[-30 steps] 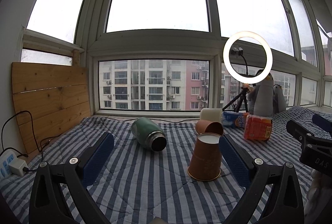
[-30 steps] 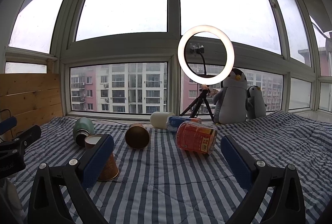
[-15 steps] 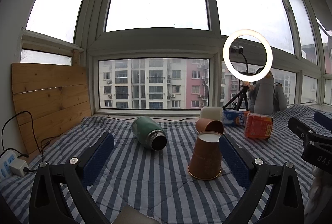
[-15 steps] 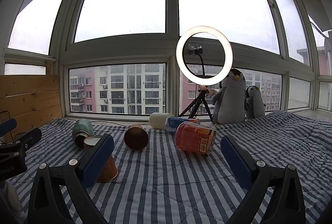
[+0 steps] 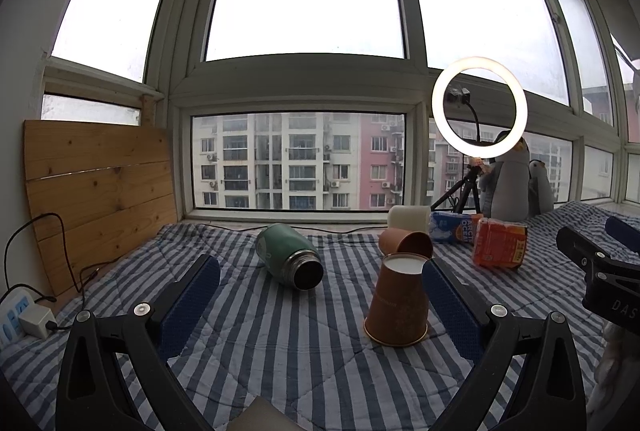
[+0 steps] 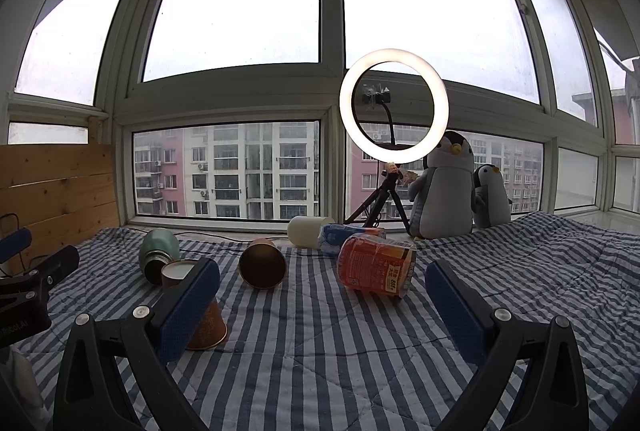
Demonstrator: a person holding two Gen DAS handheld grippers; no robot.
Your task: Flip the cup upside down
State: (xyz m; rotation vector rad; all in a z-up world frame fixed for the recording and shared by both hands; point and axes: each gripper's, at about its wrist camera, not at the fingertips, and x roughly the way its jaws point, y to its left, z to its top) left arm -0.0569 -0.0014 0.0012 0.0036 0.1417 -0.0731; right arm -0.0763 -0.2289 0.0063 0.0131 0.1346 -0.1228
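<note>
A brown paper cup (image 5: 398,305) stands upside down on the striped blanket, white base up, just inside my left gripper's right finger. It also shows in the right wrist view (image 6: 200,315), partly hidden behind that gripper's left finger. My left gripper (image 5: 320,301) is open and empty, apart from the cup. My right gripper (image 6: 322,301) is open and empty, to the right of the cup. A second brown cup (image 5: 406,242) lies on its side behind the first; it also shows in the right wrist view (image 6: 262,263).
A green flask (image 5: 288,255) lies on its side left of the cups. An orange package (image 6: 376,267), a white cylinder (image 6: 310,230) and a blue packet (image 6: 348,233) lie farther back. Ring light on tripod (image 6: 394,107) and two toy penguins (image 6: 444,183) stand by the window. Wooden board (image 5: 96,187) at left.
Both grippers have drifted very slightly; the upside-down cup stands in the same place and nothing was grasped or released.
</note>
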